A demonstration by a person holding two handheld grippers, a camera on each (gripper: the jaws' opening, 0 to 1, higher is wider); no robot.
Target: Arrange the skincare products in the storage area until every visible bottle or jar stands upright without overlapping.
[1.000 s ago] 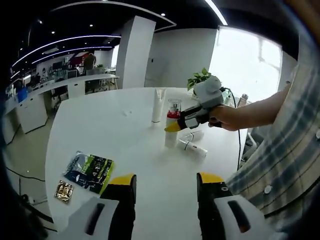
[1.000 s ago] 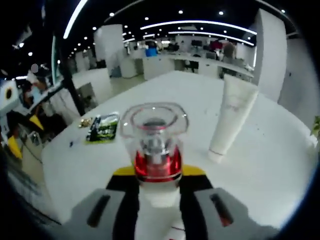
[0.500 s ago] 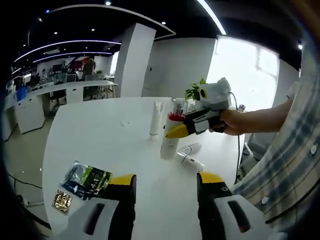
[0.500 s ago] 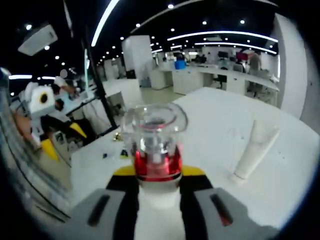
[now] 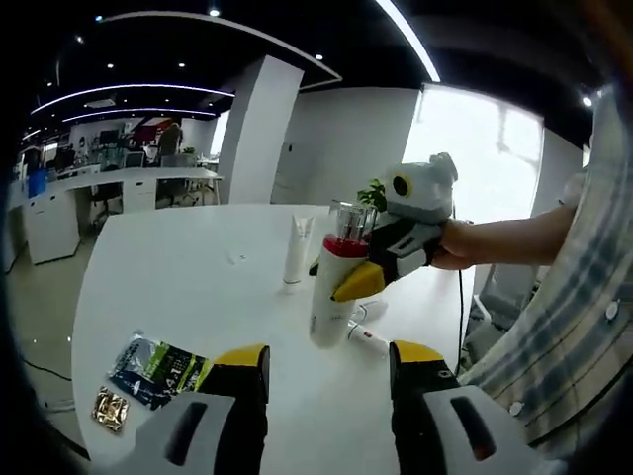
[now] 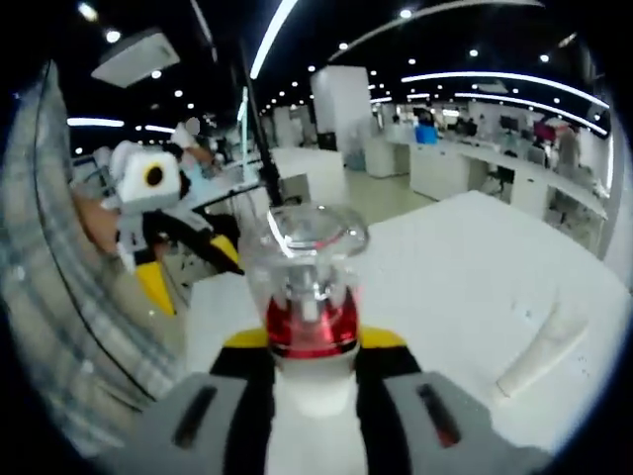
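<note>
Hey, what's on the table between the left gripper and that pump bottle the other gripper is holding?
Bare white table. In the left gripper view, nothing lies between the left gripper and the pump bottle; a small bottle lying flat sits just off to the side.

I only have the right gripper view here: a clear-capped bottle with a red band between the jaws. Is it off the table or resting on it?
Observer: The left gripper view shows the bottle tilted in the right tool, its base low by the table; I can't tell if it touches.
Operator: Anything lying under it?
Observer: Yes, a small white bottle lies on its side just beside the base.
Operator: I see a tube at my right edge. Is it upright?
Observer: Yes, the tube stands upright on its cap, beyond the bottle.
Operator: What's near the left tool?
Observer: The left tool is open, with a dark packet and a gold wrapper off to its side.
</note>
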